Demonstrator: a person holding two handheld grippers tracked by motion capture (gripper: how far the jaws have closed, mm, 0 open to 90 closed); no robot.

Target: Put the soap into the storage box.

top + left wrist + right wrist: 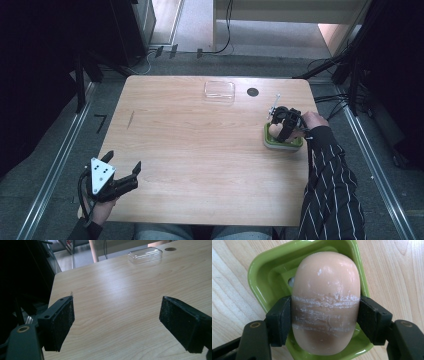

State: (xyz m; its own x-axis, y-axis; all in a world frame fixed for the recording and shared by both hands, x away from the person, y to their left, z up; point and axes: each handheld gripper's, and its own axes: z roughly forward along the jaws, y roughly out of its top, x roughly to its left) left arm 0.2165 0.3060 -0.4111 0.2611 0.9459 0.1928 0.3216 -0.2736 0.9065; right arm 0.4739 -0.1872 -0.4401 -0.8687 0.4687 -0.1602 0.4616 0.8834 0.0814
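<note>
Here the right gripper [325, 317] squeezes the soap [325, 302] over the green dish [259, 272]; the left gripper [117, 322] rests wide apart, holding nothing.

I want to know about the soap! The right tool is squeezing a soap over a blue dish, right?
Not quite: the dish is green, not blue, as the right gripper view shows. The right tool is indeed squeezing the soap over it.
</note>
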